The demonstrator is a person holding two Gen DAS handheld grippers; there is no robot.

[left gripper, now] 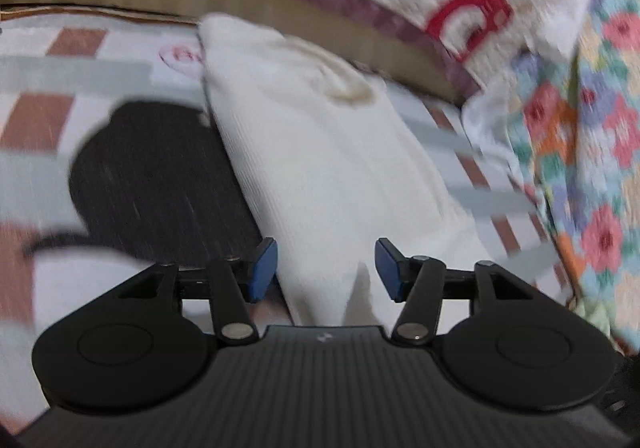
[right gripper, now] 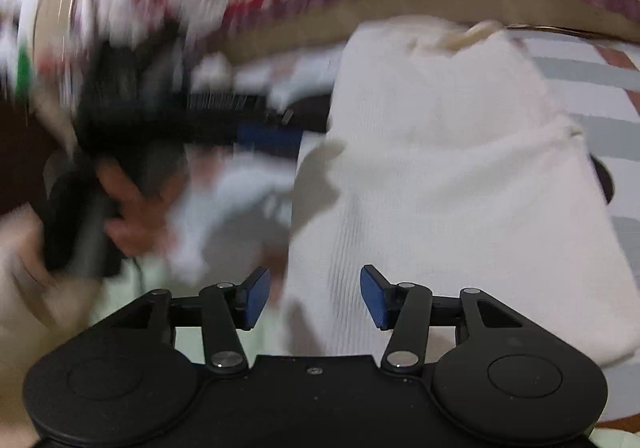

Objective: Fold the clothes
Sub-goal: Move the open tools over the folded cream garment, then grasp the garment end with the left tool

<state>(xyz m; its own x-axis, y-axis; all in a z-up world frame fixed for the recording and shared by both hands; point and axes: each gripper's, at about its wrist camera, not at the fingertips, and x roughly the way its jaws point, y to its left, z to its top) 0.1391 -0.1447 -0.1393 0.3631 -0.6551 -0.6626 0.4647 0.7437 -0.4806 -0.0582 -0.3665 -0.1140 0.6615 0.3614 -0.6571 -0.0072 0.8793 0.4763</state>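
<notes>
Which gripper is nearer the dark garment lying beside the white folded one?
Left. The left gripper hangs open at the boundary between the dark garment and the white garment. The right gripper is open above the white garment, farther from the dark one.

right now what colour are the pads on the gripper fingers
Blue pads on black fingers, same on both grippers; sharpest in the left wrist view.

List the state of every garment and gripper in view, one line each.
White ribbed knit garment: folded into a long panel, lying flat on the checked sheet.
Dark brown garment: lying flat beside it, partly under its edge.
Left gripper: open, holding nothing.
Right gripper: open, holding nothing.
</notes>
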